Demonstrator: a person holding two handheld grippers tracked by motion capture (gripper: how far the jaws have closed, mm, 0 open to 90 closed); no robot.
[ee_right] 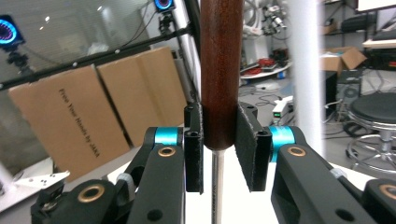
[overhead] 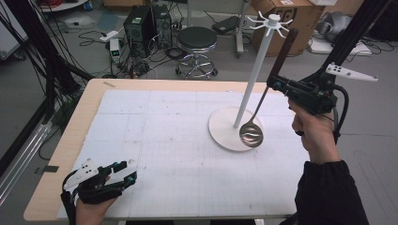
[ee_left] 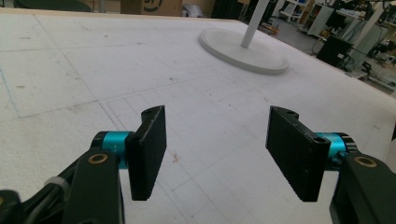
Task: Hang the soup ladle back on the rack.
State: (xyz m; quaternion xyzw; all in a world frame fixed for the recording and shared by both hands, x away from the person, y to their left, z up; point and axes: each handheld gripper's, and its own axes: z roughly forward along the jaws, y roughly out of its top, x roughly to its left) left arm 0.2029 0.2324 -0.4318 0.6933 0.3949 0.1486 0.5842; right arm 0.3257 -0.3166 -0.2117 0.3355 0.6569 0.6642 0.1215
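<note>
A ladle with a dark wooden handle [overhead: 284, 50] and a steel bowl [overhead: 251, 134] hangs upright at the right of the table, bowl low over the stand's round base [overhead: 220, 127]. My right gripper [overhead: 272, 82] is shut on the lower end of the wooden handle [ee_right: 221, 70], where the thin metal shaft [ee_right: 215, 186] begins. A white hook stand [overhead: 256, 65] rises just left of the ladle, its hooks [overhead: 271, 21] at the top. My left gripper [overhead: 133, 172] rests at the front left of the table, open with nothing between its pads [ee_left: 148, 151].
A white gridded mat [overhead: 178, 140] covers the wooden table [overhead: 89, 101]. The stand's base [ee_left: 243, 49] lies far ahead of the left gripper. Beyond the table stand a black stool [overhead: 197, 42], computer towers [overhead: 141, 26], cables and a cardboard box [overhead: 291, 16].
</note>
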